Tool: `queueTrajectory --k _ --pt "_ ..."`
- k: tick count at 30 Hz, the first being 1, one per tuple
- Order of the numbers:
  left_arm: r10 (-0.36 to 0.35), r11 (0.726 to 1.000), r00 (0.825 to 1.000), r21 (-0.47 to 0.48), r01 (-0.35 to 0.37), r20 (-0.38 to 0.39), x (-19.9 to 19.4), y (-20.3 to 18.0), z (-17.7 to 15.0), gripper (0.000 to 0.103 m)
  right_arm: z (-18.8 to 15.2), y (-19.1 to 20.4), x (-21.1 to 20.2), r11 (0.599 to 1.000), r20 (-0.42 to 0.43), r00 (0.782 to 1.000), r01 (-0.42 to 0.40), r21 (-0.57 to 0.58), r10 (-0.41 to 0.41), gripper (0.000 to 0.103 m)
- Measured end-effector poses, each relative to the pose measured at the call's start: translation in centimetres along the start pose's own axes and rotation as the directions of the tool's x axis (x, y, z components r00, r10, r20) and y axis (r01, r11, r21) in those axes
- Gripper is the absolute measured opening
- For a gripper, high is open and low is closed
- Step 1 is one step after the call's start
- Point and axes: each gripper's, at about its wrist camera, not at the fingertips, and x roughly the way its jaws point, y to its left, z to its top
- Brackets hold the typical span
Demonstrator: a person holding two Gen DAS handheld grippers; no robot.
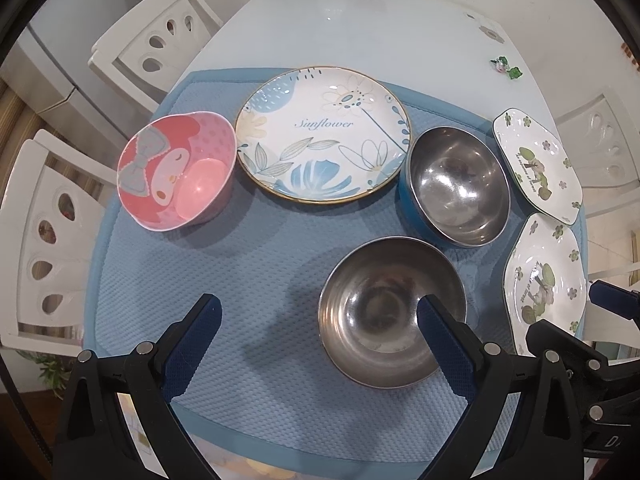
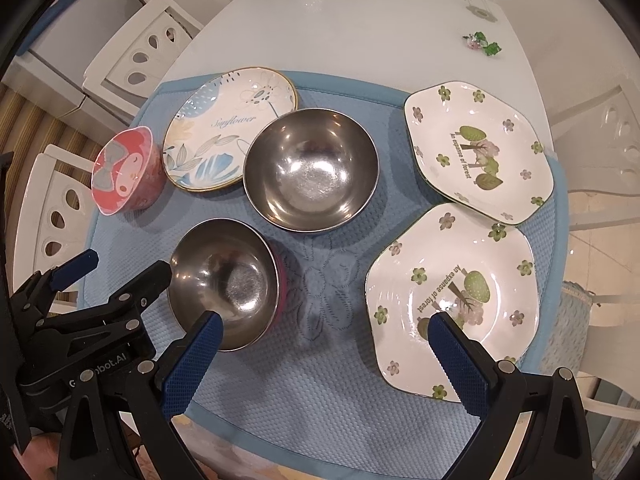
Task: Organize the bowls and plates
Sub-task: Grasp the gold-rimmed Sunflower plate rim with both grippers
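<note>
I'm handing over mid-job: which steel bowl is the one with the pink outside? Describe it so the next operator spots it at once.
Start at the blue mat covering the near end of the white table. Two steel bowls sit mid-mat; take the nearer one, the steel bowl beside the left gripper. Its outer wall shows pink at the right edge, while the farther steel bowl has a blue outside.

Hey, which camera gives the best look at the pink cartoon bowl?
The left wrist view. There the pink bowl appears large, its inside and the bow-and-face print plainly visible on the blue mat. In the right wrist view the same bowl is small, near the left edge and more distorted.
</note>
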Motion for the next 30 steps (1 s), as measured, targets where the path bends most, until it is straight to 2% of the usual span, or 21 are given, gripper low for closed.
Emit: queueTrajectory --k 5,8,13,16,17,19,21,25,27,29,30 --pt "-0.018 1.0 1.0 0.007 0.018 -0.003 -0.5 1.2 1.1 0.098 0.6 0.7 -1.0 1.0 0.014 1.0 -0.017 -0.025 0.017 0.102" --pt "-0.015 0.999 0.999 0.038 0.014 0.03 -1.5 2.6 3.3 0.098 1.9 1.1 -3.0 0.999 0.057 0.998 -0.011 -0.049 0.014 0.102" --pt "-0.034 0.995 0.997 0.095 0.027 0.069 -2.4 5.2 9.4 0.098 7.0 0.8 -7.2 0.996 0.142 0.989 -0.037 -0.077 0.048 0.102" --pt "0.013 0.987 0.995 0.157 -0.029 0.1 -2.1 6.0 13.1 0.098 10.2 1.3 -8.0 0.993 0.167 0.986 0.005 -0.12 0.015 0.102" --pt "0.032 0.981 0.995 0.187 -0.05 0.099 -1.5 6.1 14.4 0.098 11.6 1.5 -7.8 0.991 0.164 0.986 -0.012 -0.133 0.033 0.102" --pt "0.014 0.974 0.998 0.225 -0.027 0.061 0.1 6.3 16.4 0.098 14.0 1.7 -6.5 0.986 0.136 0.985 -0.089 -0.138 0.108 0.102" --pt "-0.001 0.972 1.0 0.235 0.0 0.006 2.1 6.7 18.0 0.098 16.0 2.0 -4.5 0.983 0.101 0.984 -0.135 -0.127 0.148 0.102" --pt "-0.003 0.97 0.996 0.241 0.026 -0.094 7.3 7.7 20.0 0.098 19.4 2.4 2.0 0.985 0.002 0.989 -0.147 -0.094 0.147 0.102" --pt "0.016 0.965 0.991 0.263 0.02 -0.134 9.8 7.8 20.3 0.097 20.6 1.9 5.9 0.986 -0.058 0.986 -0.158 -0.046 0.156 0.094" --pt "0.009 0.965 0.985 0.26 0.037 -0.172 11.8 8.1 20.5 0.083 21.1 1.2 8.6 0.984 -0.103 0.979 -0.179 0.002 0.178 0.086" --pt "-0.001 0.965 0.98 0.257 0.053 -0.199 13.1 8.3 20.5 0.08 21.3 0.9 9.8 0.981 -0.119 0.974 -0.191 0.023 0.192 0.083"
